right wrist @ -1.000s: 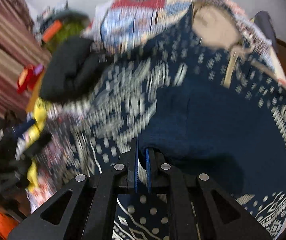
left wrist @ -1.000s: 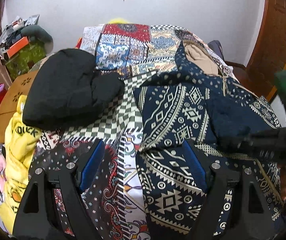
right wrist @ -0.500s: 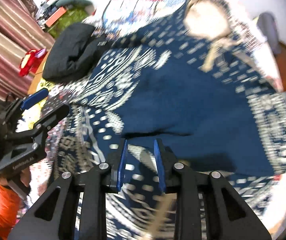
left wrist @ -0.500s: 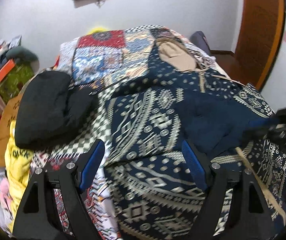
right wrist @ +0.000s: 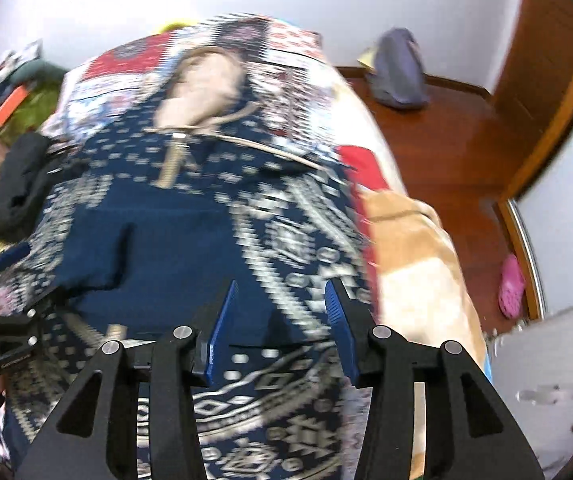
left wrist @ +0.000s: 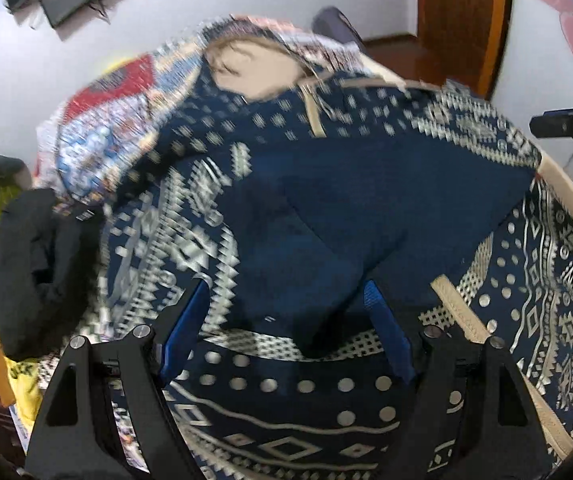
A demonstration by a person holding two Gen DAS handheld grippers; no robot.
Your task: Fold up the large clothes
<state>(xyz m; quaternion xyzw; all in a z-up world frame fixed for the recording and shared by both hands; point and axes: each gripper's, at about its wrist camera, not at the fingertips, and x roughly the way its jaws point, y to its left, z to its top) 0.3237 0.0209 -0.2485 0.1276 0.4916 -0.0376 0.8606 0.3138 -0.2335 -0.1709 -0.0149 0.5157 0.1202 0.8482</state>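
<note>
Left wrist view: a black garment (left wrist: pixel 42 264) lies at the left of the bed (right wrist: pixel 418 248). The navy hoodie (left wrist: pixel 366 216) is spread across the middle, hood far, a plain sleeve folded over the chest. The left gripper (left wrist: pixel 286 332) hangs wide, with nothing pressed between its pads. The right gripper (right wrist: pixel 282 328) has just been opening and holds nothing, cloth only below it. The hoodie looks soft, thick and limp; it will likely sag and drag, so the hem corners or side seams are the best places to pinch.
</note>
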